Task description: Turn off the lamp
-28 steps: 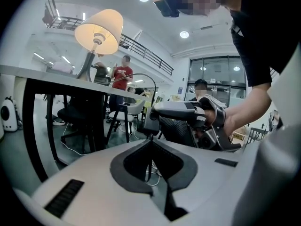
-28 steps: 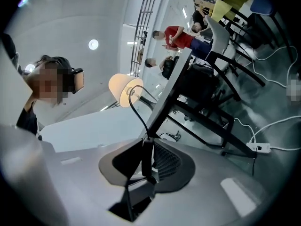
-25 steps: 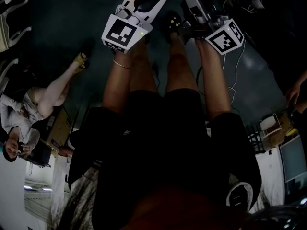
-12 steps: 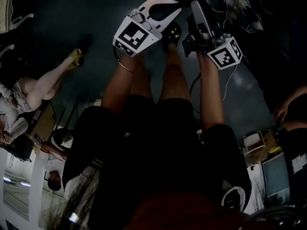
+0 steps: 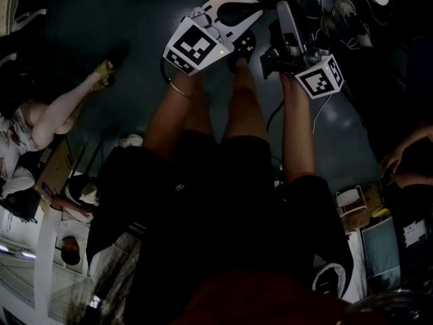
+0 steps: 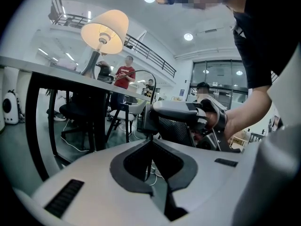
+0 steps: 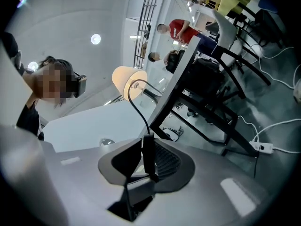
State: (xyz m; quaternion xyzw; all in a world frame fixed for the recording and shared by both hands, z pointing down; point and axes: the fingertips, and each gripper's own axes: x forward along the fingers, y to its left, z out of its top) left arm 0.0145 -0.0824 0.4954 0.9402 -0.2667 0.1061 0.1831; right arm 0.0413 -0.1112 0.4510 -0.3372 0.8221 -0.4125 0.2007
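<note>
The lamp [image 6: 106, 25] stands lit on a table, its cream shade also glowing in the right gripper view [image 7: 128, 81]. Its black cord [image 7: 134, 102] arcs down to an inline switch [image 7: 148, 157]. My right gripper [image 7: 148, 145] is shut on that switch; its jaws have just eased slightly wider around it. The left gripper [image 6: 151, 142] is shut with nothing held, its tips just under the right gripper [image 6: 146, 121] and the switch; contact is unclear. From above, the left gripper [image 5: 256, 5] and right gripper [image 5: 281, 7] meet over the person's knees.
The table edge [image 6: 28, 65] and its dark leg [image 6: 35, 121] rise at the left, with office chairs [image 6: 75, 112] behind. A power strip [image 7: 263, 147] and cables [image 5: 338, 12] lie on the floor. A seated person [image 5: 54, 114] is at left.
The head view has drifted, so both grippers sit slightly lower and further right in frame. They keep the same pose against each other.
</note>
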